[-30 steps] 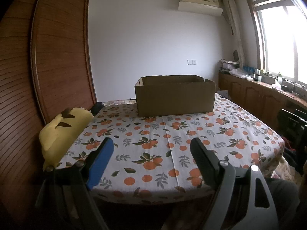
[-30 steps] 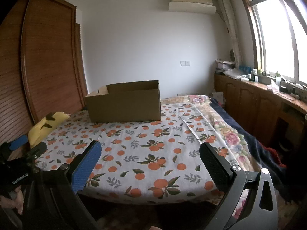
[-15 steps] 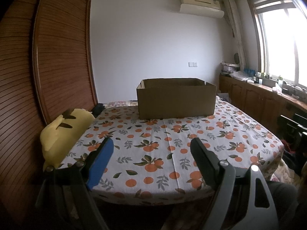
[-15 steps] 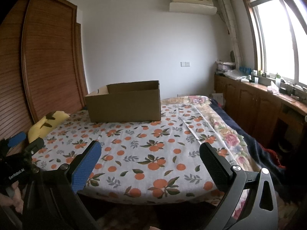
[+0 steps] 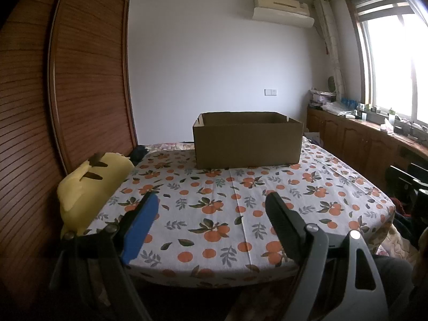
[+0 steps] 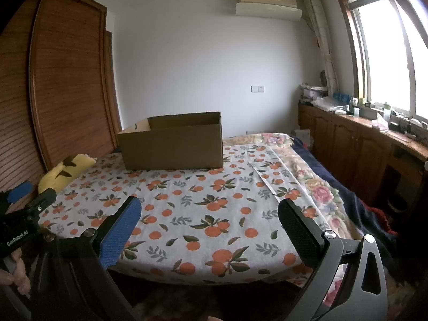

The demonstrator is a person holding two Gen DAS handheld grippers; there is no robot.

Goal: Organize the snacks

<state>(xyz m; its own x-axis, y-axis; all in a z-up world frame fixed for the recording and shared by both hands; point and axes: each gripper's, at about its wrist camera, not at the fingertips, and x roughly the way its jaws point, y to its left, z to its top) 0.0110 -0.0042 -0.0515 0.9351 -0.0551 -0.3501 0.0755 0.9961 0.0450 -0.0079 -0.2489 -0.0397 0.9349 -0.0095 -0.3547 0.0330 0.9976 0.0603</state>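
Observation:
An open brown cardboard box point(image 5: 247, 140) stands at the far side of a bed covered in an orange-print cloth point(image 5: 240, 200); it also shows in the right wrist view point(image 6: 172, 144). Its inside is hidden. No snacks are in sight. My left gripper point(image 5: 211, 211) is open and empty, held before the near edge of the bed. My right gripper point(image 6: 210, 215) is open and empty, likewise at the near edge. The left gripper also shows at the left edge of the right wrist view point(image 6: 24, 208).
A yellow plush pillow point(image 5: 91, 184) lies at the bed's left edge by a wooden slatted wardrobe point(image 5: 80, 93). A floral quilt point(image 6: 315, 187) lies on the bed's right. Wooden cabinets with clutter point(image 6: 361, 139) run under the window on the right.
The left gripper's view has tilted down slightly, so the box sits lower in frame. The right gripper has barely moved. Both stay open.

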